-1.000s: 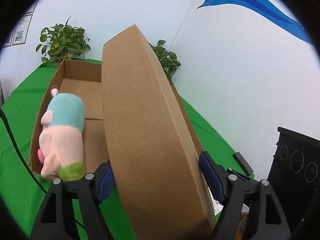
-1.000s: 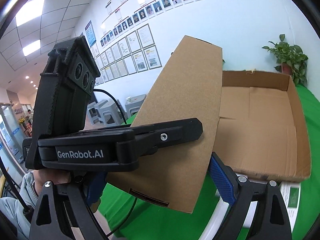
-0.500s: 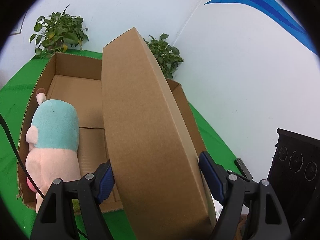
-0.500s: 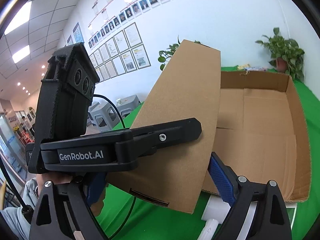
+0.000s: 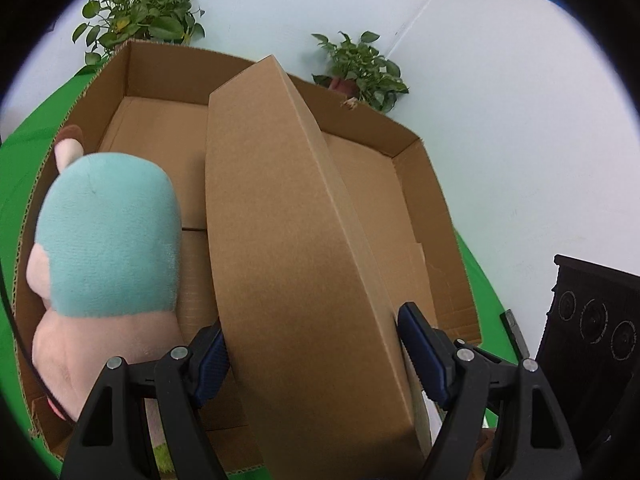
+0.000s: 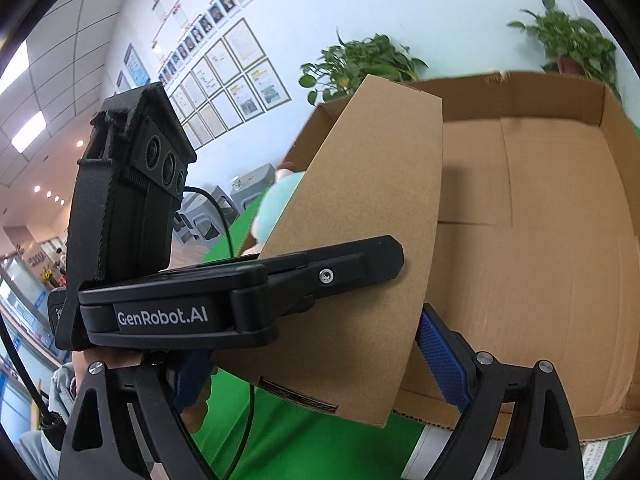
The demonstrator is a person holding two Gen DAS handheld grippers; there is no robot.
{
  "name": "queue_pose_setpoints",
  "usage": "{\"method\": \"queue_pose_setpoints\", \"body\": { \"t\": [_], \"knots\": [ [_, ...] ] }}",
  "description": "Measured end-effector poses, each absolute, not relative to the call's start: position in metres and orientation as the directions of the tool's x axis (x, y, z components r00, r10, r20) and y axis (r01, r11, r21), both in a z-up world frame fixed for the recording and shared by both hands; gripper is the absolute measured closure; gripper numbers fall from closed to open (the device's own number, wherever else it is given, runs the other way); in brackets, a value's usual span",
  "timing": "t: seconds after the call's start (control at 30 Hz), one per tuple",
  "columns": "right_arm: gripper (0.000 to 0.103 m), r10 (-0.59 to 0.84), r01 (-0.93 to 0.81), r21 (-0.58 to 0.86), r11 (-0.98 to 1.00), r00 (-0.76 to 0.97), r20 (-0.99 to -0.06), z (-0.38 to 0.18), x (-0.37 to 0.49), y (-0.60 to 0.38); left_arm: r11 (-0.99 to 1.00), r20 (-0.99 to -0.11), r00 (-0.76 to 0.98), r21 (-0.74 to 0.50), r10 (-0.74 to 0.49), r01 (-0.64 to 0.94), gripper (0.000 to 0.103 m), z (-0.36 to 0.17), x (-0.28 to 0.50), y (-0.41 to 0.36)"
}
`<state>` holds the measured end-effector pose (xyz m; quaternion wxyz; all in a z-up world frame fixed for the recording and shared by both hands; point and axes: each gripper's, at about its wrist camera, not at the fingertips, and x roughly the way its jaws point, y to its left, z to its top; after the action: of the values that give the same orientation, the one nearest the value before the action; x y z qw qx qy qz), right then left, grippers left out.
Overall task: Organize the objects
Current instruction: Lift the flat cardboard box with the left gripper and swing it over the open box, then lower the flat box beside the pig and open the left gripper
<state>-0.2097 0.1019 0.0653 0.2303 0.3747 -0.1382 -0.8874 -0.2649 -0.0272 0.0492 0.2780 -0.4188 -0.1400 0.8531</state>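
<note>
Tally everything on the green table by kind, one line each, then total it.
Open cardboard tray: 1
Flat closed cardboard box, held in both grippers: 1
Plush toy: 1
Potted plants: 2
Total: 5

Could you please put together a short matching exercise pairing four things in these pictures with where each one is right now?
Things:
1. flat brown box
2. plush toy
3. open carton
4. potted plant

Places:
A. lying inside the carton along its left wall
B. behind the carton, against the white wall
C. gripped between the pads of both claws, tilted over the carton
D. resting on the green cloth

Pairs: 1-C, 2-A, 3-D, 4-B. The left claw and right claw each clamp one end of the flat brown box.
</note>
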Motion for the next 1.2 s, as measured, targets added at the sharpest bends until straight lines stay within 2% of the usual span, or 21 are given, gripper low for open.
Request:
{"method": "queue_pose_setpoints", "body": {
  "t": [0.2, 0.5, 0.7, 1.03, 1.2],
  "knots": [
    [0.012, -0.553, 0.302, 0.475, -0.826, -0.592, -0.586, 0.036, -0.211, 0.124, -0.825, -0.668, -0.484, -0.457, 0.566, -0.333, 0.025, 0.045, -0.271, -0.029],
    [0.013, -0.561, 0.328, 0.461, -0.825, -0.579, -0.592, 0.041, -0.211, 0.116, -0.812, -0.662, -0.471, -0.492, 0.583, -0.314, 0.026, 0.049, -0.259, -0.057],
    [0.013, -0.470, 0.274, 0.384, -0.882, -0.589, -0.658, 0.037, -0.220, 0.100, -0.799, -0.627, -0.496, -0.488, 0.602, -0.352, 0.028, 0.060, -0.239, -0.075],
    [0.013, -0.312, 0.238, 0.208, -0.949, -0.593, -0.743, 0.019, -0.227, 0.068, -0.859, -0.639, -0.577, -0.420, 0.509, -0.294, 0.028, 0.057, -0.219, -0.112],
    [0.011, -0.276, 0.258, 0.150, -0.954, -0.570, -0.774, 0.007, -0.228, 0.057, -0.882, -0.640, -0.610, -0.387, 0.467, -0.270, 0.028, 0.054, -0.212, -0.123]
  ]
}}
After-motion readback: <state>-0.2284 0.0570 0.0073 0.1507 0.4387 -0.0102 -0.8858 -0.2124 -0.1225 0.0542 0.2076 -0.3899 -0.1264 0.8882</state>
